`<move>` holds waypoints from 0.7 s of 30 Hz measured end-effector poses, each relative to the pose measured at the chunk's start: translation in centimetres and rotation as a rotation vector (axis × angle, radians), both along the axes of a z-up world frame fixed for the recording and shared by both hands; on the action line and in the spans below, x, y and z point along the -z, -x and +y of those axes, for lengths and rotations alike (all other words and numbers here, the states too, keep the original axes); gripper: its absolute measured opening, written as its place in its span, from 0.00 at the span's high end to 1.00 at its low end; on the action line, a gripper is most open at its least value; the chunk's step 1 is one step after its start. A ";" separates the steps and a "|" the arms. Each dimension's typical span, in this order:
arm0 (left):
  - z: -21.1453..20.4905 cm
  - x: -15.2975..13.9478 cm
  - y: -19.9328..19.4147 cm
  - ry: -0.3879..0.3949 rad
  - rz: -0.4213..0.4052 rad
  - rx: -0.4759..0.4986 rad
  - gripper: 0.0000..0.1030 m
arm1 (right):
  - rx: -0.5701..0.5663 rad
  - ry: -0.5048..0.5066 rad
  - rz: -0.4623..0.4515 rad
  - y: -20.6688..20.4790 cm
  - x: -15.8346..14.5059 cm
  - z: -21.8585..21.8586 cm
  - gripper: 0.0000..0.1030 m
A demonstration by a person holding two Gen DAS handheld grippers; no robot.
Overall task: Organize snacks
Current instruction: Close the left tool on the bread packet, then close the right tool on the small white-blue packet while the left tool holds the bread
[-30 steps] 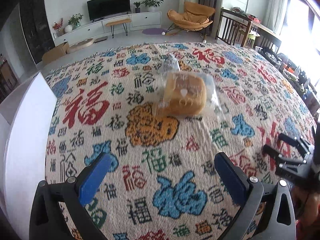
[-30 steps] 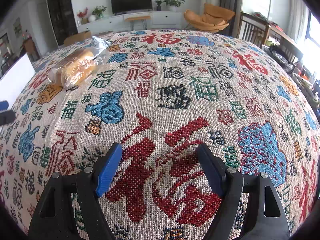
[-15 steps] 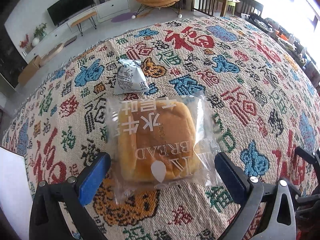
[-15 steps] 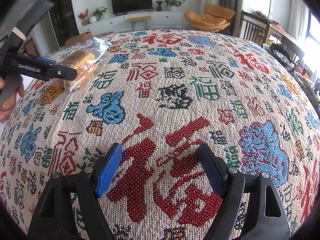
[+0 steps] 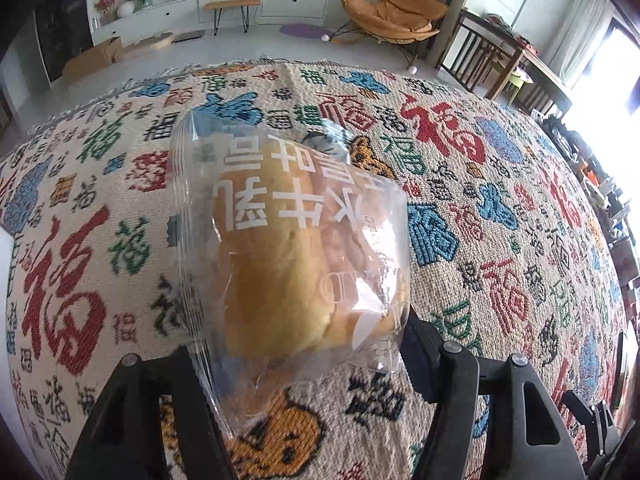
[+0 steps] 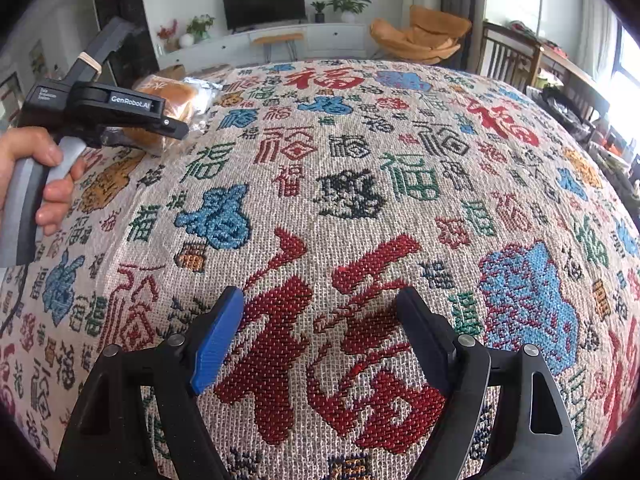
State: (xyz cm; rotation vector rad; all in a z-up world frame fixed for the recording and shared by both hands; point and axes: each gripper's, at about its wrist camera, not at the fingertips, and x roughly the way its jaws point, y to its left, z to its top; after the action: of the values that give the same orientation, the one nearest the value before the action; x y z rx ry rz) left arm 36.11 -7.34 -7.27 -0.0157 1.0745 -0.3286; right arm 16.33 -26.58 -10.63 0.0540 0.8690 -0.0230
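A bread bun in a clear printed wrapper (image 5: 292, 264) fills the middle of the left wrist view. My left gripper (image 5: 298, 344) is shut on the bun, its fingers pressing the wrapper from both sides. The bun tilts up off the patterned cloth. In the right wrist view the left gripper (image 6: 176, 128) shows at the far left, held by a hand, with the bun (image 6: 168, 100) in it. A small silver snack packet (image 5: 332, 142) lies behind the bun, mostly hidden. My right gripper (image 6: 320, 332) is open and empty over a red character on the cloth.
The table is covered by a woven cloth (image 6: 360, 184) with coloured characters. A white surface edge (image 5: 6, 236) shows at the far left. Behind the table are a TV unit (image 5: 224, 0), an orange chair (image 5: 392, 16) and wooden chairs (image 5: 496, 60).
My left gripper moved forward onto the bun, closed on it and tipped it up off the cloth. The right gripper stayed still and open.
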 end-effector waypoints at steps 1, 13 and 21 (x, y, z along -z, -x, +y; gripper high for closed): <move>0.7 -0.4 0.9 -0.005 -0.022 -0.007 0.38 | 0.000 0.000 -0.001 0.0 0.0 0.0 0.20; 12.8 -0.4 14.8 -0.059 -0.134 -0.160 0.37 | -0.001 -0.013 -0.004 0.1 0.0 -0.2 0.20; 14.4 2.1 16.3 0.002 -0.186 -0.307 0.14 | -0.002 -0.002 -0.002 0.0 0.0 -0.2 0.20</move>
State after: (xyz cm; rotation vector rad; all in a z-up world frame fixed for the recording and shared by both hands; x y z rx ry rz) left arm 19.79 7.07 -9.35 -0.1477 0.8712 -0.0526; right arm 16.29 -26.80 -10.65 0.0556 0.8675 -0.0203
